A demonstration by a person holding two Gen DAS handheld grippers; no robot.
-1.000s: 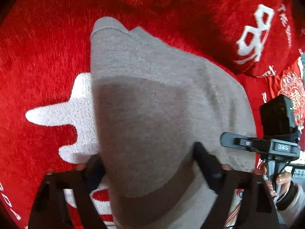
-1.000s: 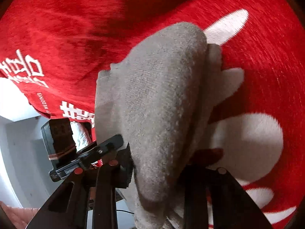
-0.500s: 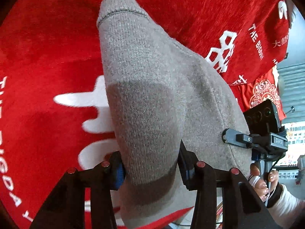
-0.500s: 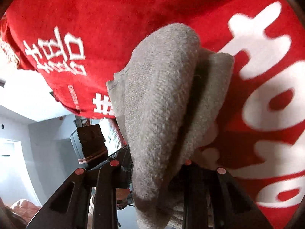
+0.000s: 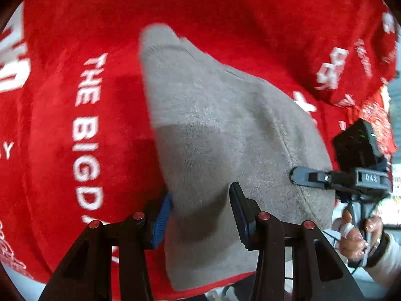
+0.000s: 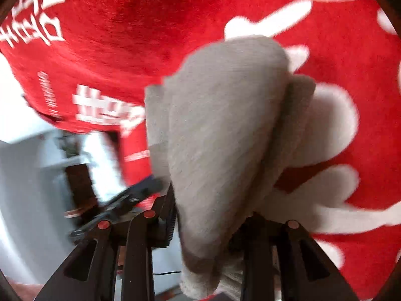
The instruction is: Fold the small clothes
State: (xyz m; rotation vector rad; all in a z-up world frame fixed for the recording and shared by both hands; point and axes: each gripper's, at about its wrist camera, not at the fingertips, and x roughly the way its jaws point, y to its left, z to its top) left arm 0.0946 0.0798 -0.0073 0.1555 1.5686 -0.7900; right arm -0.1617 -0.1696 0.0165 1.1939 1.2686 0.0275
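Grey knitted small garment hangs over the red plush white-lettered cloth, clenched at adjacent edges by the left tool and right tool, seemingly mid-fold; next, lowering it flat onto that cloth.

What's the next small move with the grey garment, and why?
Probably lower both grippers together onto the red cloth. The left gripper and right gripper each clamp the grey garment, which hangs doubled over between them, so laying it down should set the fold.
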